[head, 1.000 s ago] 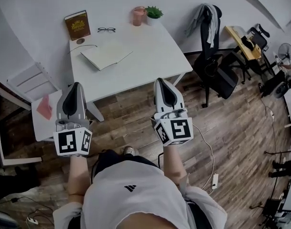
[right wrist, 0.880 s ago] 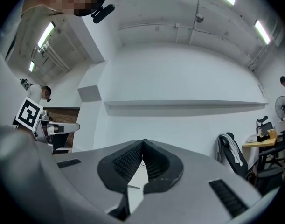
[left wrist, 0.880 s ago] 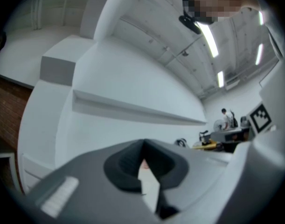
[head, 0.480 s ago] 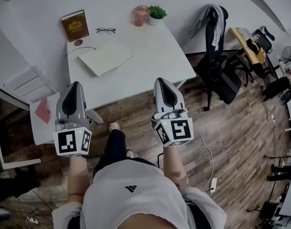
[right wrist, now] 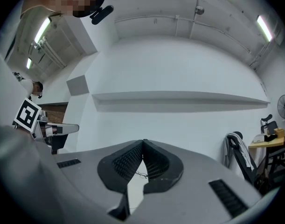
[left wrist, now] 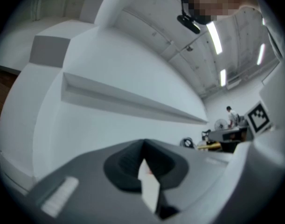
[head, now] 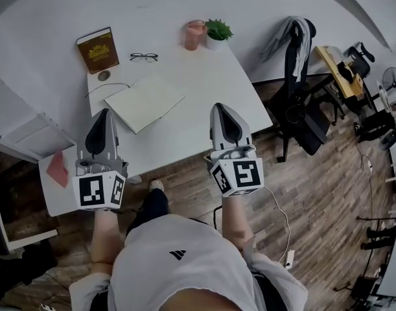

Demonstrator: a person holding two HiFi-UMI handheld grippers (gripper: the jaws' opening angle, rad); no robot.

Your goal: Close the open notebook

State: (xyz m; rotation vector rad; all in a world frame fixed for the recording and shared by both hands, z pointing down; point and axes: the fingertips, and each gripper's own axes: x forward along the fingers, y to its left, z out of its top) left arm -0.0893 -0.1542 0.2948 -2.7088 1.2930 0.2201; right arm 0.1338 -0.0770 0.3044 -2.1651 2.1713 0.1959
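Observation:
The open notebook [head: 144, 102] lies flat with pale blank pages on the left half of the white table [head: 210, 76]. Both grippers are held side by side at the table's near edge, pointing toward the wall. My left gripper [head: 104, 113] is shut and empty, its tip by the table's near left corner, just short of the notebook. Also shut and empty, my right gripper [head: 221, 107] is over the near edge to the right of the notebook. The left gripper view shows the left gripper [left wrist: 143, 143] against a white wall. The right gripper [right wrist: 143, 143] has its jaws meeting at the tip.
At the back of the table stand a brown book [head: 97, 49], glasses [head: 144, 57], a pink cup [head: 195, 34] and a small plant [head: 217, 30]. A chair draped with a jacket [head: 295, 57] is to the right. A low side table [head: 55, 186] holding a red item sits at left.
The person has stepped toward the table. Both grippers, earlier over the wooden floor short of the table, now reach its near edge. Their jaws stay shut.

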